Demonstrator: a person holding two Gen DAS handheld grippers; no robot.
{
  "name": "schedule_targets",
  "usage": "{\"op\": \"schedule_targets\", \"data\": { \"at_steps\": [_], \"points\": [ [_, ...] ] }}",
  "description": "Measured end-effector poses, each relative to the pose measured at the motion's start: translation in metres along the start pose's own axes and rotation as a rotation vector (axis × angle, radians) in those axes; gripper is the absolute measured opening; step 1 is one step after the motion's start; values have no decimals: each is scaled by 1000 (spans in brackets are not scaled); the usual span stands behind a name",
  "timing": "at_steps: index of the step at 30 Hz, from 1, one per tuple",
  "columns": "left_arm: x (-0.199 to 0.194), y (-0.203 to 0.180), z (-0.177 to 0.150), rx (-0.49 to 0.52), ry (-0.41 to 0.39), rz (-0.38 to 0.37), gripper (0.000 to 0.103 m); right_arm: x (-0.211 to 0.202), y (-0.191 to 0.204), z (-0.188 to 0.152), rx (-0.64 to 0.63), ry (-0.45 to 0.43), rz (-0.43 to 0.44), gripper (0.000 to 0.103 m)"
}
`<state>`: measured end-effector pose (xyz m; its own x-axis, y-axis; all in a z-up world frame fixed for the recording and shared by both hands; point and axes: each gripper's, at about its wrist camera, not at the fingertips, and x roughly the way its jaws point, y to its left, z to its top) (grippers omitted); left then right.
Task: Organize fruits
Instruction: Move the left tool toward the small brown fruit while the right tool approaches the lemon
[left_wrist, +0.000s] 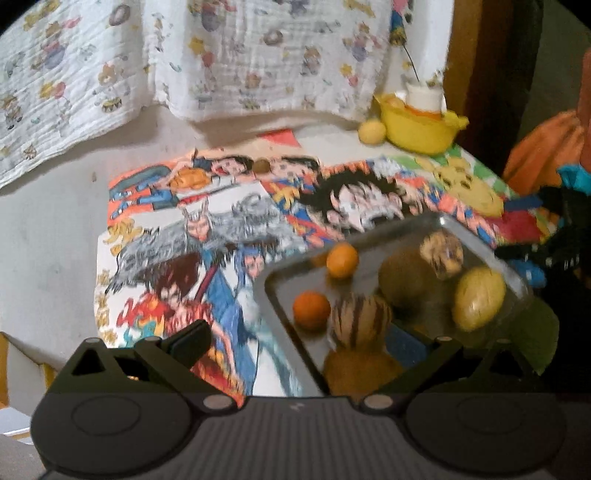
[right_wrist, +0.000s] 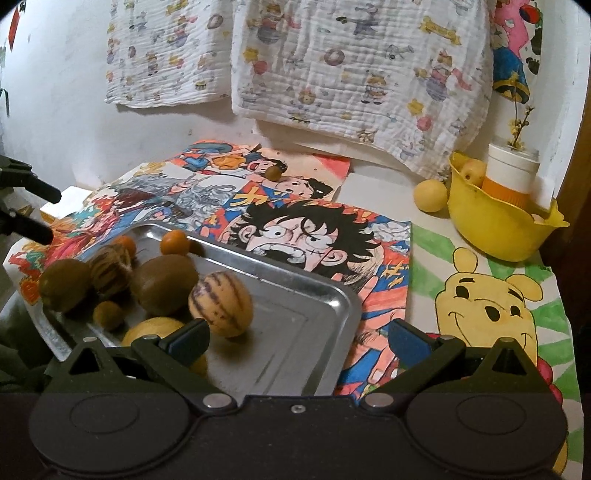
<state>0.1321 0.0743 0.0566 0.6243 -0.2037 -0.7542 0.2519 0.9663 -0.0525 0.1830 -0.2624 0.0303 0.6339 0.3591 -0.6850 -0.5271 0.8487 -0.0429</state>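
A shallow rectangular metal tray (right_wrist: 295, 314) lies on the bench (right_wrist: 373, 192) over colourful cartoon drawings (right_wrist: 295, 221), and most of the fruit sits in its left half as the right wrist view shows it. There, two brown kiwis (right_wrist: 168, 284) lie with a dark-striped brown fruit (right_wrist: 110, 275) between them, a pale yellow fruit with purple stripes (right_wrist: 221, 304) lies just to the right of the nearer kiwi, a small brown round fruit (right_wrist: 108, 315) lies in front of them, and two small orange fruits (right_wrist: 174, 242) sit against the tray's far rim. A smooth yellow fruit (right_wrist: 151, 328) lies in the tray's near corner, partly hidden by a finger of the right hand-held gripper (right_wrist: 299, 341). That hand-held gripper is spread wide with nothing between its blue-padded fingers, hanging over the tray's near right part. The left hand-held gripper (left_wrist: 317, 347) is likewise spread and holds nothing, poised at the tray's near left edge, with a kiwi and the striped fruit close before it; its picture is blurred. Beyond the tray's far edge, one small brown fruit (right_wrist: 274, 172) lies alone on the drawings. Far right of the tray, a yellow plastic bowl (right_wrist: 495, 229) holds a white and orange container (right_wrist: 511, 177) and a yellow fruit, and another round yellow fruit (right_wrist: 430, 195) rests on the bench touching the bowl's left side. Printed white cloths (right_wrist: 351, 74) hang on the wall behind.
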Motion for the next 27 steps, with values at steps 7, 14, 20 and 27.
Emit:
{"op": "schedule_targets", "data": {
  "at_steps": [7, 14, 20, 27],
  "points": [
    [29, 8, 29, -78, -20, -7, 103, 13, -16, 13, 3, -1, -1, 102],
    [65, 13, 62, -140, -10, 7, 102, 35, -41, 41, 68, -61, -41, 102],
    [99, 20, 94, -208, -25, 26, 103, 64, -68, 79, 251, -62, -43, 102],
    [146, 21, 132, -205, -78, 60, 102, 111, -92, 121, 552, -41, -71, 102]
  ]
}}
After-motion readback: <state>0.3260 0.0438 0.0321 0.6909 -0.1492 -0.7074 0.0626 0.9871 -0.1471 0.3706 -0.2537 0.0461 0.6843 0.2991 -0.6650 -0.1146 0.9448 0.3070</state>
